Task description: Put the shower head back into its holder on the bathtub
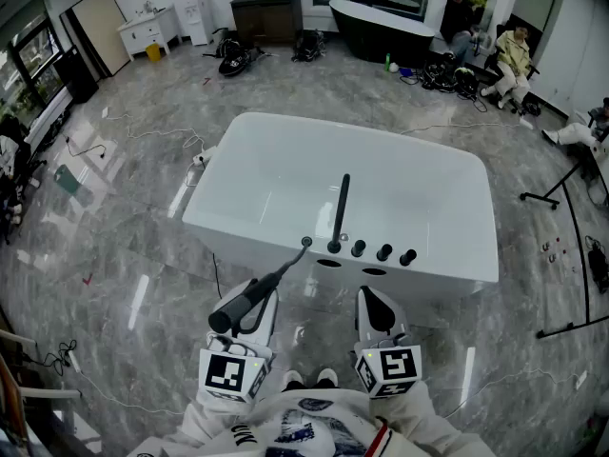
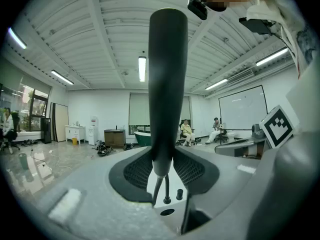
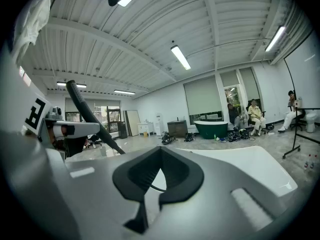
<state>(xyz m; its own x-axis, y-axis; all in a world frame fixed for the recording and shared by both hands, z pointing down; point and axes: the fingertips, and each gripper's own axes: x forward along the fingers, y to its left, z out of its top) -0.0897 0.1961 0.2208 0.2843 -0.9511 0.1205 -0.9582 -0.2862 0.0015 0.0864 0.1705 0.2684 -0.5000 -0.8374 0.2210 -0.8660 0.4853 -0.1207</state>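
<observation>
A white bathtub (image 1: 285, 174) stands in front of me on the grey floor. On its near rim sit a black spout (image 1: 341, 203) and a row of black knobs (image 1: 383, 252). The shower head (image 1: 249, 298) is a black wand, and my left gripper (image 1: 257, 300) is shut on it just short of the near rim. The wand's thin end (image 1: 304, 243) reaches the rim left of the knobs. In the left gripper view the wand (image 2: 167, 84) rises upright between the pads (image 2: 137, 171). My right gripper (image 1: 377, 305) hovers beside it, shut and holding nothing; its own view shows the pads (image 3: 177, 176) together.
A dark freestanding tub (image 1: 381, 25), a brown cabinet (image 1: 266, 15) and a white cabinet (image 1: 147, 31) line the far wall. People sit at the back right (image 1: 514, 55). Cables and bags lie on the floor (image 1: 233, 60). A black stand (image 1: 561, 188) is to the tub's right.
</observation>
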